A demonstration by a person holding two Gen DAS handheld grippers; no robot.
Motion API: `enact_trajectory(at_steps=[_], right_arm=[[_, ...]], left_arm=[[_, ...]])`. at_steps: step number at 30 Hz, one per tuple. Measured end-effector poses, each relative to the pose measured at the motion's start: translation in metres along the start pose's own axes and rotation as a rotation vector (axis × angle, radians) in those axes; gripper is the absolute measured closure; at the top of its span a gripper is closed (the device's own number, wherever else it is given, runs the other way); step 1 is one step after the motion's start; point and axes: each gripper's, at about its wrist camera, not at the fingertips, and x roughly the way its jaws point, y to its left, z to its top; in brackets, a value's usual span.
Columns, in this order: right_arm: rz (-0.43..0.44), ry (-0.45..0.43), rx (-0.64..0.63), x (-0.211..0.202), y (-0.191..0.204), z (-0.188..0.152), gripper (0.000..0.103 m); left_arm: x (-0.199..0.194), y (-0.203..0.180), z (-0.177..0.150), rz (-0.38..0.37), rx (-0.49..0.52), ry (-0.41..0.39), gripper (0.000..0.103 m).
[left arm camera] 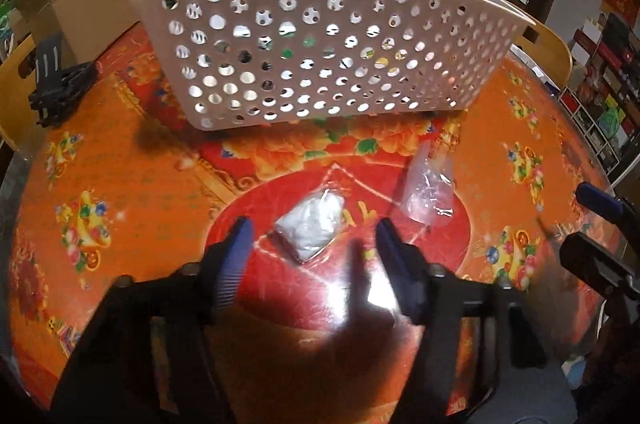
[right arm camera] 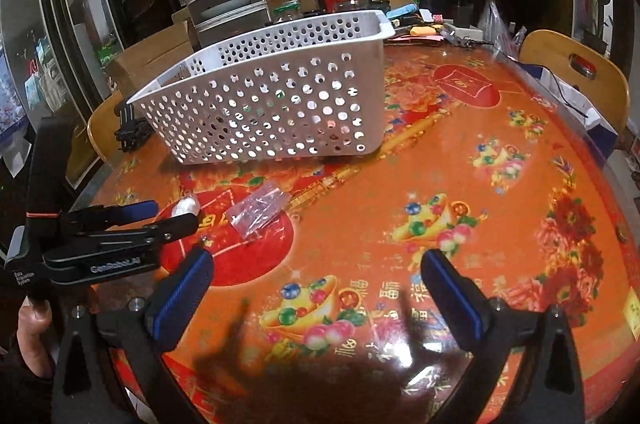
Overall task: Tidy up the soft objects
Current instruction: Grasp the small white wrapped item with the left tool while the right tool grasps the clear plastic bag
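Cluttered shelves, cardboard boxes and hanging bags crowd the back of the room, and up front a round counter (right arm camera: 460, 160) in a glossy orange and red floral cover fills both views. Biggest thing on it is a white perforated basket (left arm camera: 320, 64), standing upright toward the far side, nothing clearly visible inside through the holes. Nearer us, on the red medallion in the middle of the cover, lie two small soft packets: a white wad in clear wrap (left arm camera: 310, 228) and, just beside it to the right, a crumpled clear plastic bag (left arm camera: 430, 190), the two apart from each other and well short of the basket. Left tool (left arm camera: 312, 238) hangs low over the white wad, blue pads apart on either side of it, not pressing on it. Right tool (right arm camera: 316, 272) is off to the side over bare cover, its fingers wide apart with nothing between them.
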Motion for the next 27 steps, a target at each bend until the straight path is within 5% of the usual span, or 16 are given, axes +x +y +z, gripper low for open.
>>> enact_trajectory(at_steps=[4,17,27], right_arm=[[-0.003,0.002,-0.011,0.003,0.004,0.001,0.000],[0.014,0.060,-0.091,0.044,0.040,0.013,0.001],[0.001,0.135,-0.153,0.087,0.070,0.025,0.026]], left_arm=[[0.004,-0.006,0.000,0.007,0.016,-0.002,0.068],[-0.025,0.032,-0.006,0.004,-0.030,-0.071,0.070],[-0.049,0.079,-0.020,-0.004,-0.118,-0.127,0.070]])
